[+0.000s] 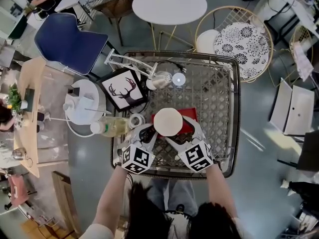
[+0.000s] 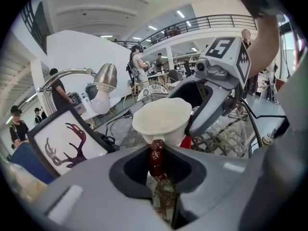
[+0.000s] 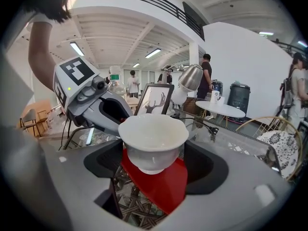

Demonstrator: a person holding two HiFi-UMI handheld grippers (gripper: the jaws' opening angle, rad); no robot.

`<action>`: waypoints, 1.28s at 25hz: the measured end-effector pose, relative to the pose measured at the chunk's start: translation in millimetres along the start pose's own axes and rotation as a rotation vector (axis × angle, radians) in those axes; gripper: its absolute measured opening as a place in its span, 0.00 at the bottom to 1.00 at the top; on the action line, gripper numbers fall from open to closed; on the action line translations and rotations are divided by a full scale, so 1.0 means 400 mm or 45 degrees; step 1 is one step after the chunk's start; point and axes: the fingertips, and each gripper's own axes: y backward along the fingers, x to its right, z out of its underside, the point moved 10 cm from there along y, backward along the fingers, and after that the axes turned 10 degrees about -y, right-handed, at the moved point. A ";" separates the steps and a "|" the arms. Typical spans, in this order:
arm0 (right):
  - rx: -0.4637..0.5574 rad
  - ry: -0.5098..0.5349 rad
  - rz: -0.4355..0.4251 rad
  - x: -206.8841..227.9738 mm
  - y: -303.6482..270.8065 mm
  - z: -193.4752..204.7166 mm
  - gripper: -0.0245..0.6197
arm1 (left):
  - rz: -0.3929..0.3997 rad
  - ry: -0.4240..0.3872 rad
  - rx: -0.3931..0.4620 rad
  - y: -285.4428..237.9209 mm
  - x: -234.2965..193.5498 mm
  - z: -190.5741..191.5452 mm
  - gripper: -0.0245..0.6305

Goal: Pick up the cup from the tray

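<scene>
A: So, risk check. The right hand-held gripper [image 3: 154,152] is spread, with the cup [image 3: 153,139] in the gap at mid-frame, foot on the red tray [image 3: 161,189]. I see no pad contact.

B: Then the worry is the squeeze. The bowl flares and the glaze looks slick, so a clamp on that wall could tip it or pop it upward. An off-centre squeeze would just shove it across the red tray.

A: The left hand-held gripper [image 2: 156,153] is pinching a dark red knobbly piece [image 2: 156,159]. Probably the tray's rim edge-on, but I'm not sure.

B: If so, any tug there tilts the red tray under the cup. Both tools also crowd the same spot, lower centre of the head view, so a bump is possible.

A: A drop lands on the wicker counter [image 1: 214,96]. It would likely chip.

B: Blind spots: from above, the cup covers both sets of jaw tips and most of the red tray. Only the right gripper view shows the cup's foot.
</scene>
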 end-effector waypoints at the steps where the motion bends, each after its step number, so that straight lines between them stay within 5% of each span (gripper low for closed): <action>1: 0.006 0.002 0.003 0.001 0.004 -0.002 0.67 | 0.002 -0.007 0.005 0.001 -0.001 -0.004 0.13; 10: 0.040 0.010 0.063 0.012 0.074 0.009 0.66 | 0.043 -0.119 0.060 0.003 0.021 -0.065 0.13; 32: 0.025 -0.141 0.421 0.045 0.396 0.177 0.67 | 0.278 -0.377 0.204 -0.092 0.231 -0.305 0.13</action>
